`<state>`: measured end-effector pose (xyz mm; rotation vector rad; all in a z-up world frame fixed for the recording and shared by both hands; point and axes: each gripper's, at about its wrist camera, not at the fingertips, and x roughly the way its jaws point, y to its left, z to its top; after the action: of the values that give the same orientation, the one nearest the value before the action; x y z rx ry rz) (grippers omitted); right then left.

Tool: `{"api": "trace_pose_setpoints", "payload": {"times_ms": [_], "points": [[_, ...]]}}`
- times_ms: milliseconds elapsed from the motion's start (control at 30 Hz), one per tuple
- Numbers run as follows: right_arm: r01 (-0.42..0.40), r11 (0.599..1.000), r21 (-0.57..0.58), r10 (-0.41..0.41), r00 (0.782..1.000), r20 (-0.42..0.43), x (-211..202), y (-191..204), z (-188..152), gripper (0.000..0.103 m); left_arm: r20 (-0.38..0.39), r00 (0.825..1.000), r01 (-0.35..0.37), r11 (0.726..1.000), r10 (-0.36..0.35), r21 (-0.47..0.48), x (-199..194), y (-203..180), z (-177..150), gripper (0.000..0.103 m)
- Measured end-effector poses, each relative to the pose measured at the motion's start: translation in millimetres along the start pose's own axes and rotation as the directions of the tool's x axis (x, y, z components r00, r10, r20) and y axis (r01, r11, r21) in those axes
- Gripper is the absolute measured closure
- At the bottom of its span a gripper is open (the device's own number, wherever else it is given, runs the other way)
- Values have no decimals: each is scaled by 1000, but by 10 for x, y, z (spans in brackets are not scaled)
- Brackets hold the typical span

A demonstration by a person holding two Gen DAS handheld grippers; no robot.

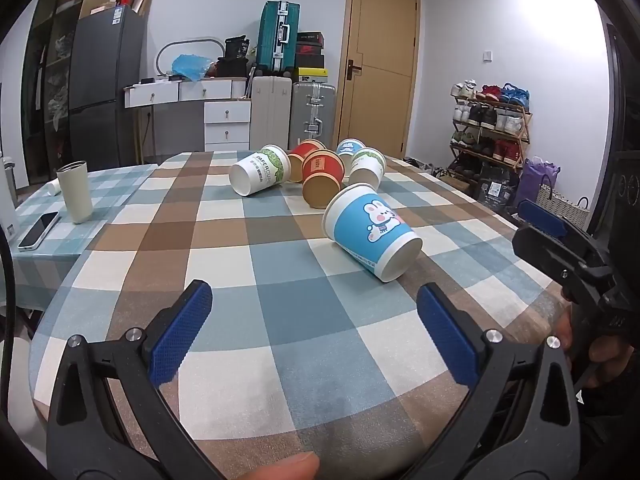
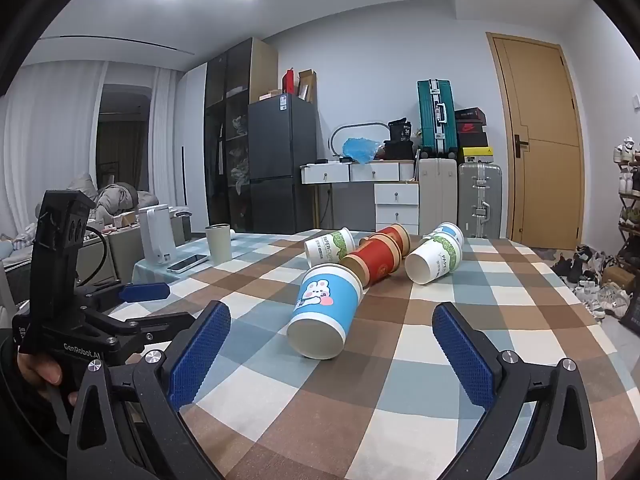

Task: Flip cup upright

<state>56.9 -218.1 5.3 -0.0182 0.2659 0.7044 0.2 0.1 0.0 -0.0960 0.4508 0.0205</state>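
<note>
A blue paper cup with a rabbit print (image 1: pixel 370 236) lies on its side on the checked tablecloth, nearest to me; it also shows in the right wrist view (image 2: pixel 325 312). Behind it lie several more tipped cups: a white-green one (image 1: pixel 260 175), red-brown ones (image 1: pixel 322 178) and another white-green one (image 1: pixel 366 168). My left gripper (image 1: pixel 314 320) is open and empty, short of the blue cup. My right gripper (image 2: pixel 332 346) is open and empty, with the blue cup's base just ahead between its fingers. Each gripper shows in the other's view, the right one (image 1: pixel 540 220) and the left one (image 2: pixel 144 292).
A cream tumbler (image 1: pixel 75 191) and a phone (image 1: pixel 38 230) sit on a lower side table to the left, with a white kettle (image 2: pixel 157 240). The table's (image 1: pixel 280 320) right edge drops off toward a shoe rack (image 1: pixel 490 124).
</note>
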Motion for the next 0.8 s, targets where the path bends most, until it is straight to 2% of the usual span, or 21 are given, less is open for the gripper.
{"api": "trace_pose_setpoints", "payload": {"times_ms": [800], "points": [[1,1000,-6,-1,1000,-5,-1,-5,5,0,5,1000,5,1000,-5,-6,-3,3,0,1]]}}
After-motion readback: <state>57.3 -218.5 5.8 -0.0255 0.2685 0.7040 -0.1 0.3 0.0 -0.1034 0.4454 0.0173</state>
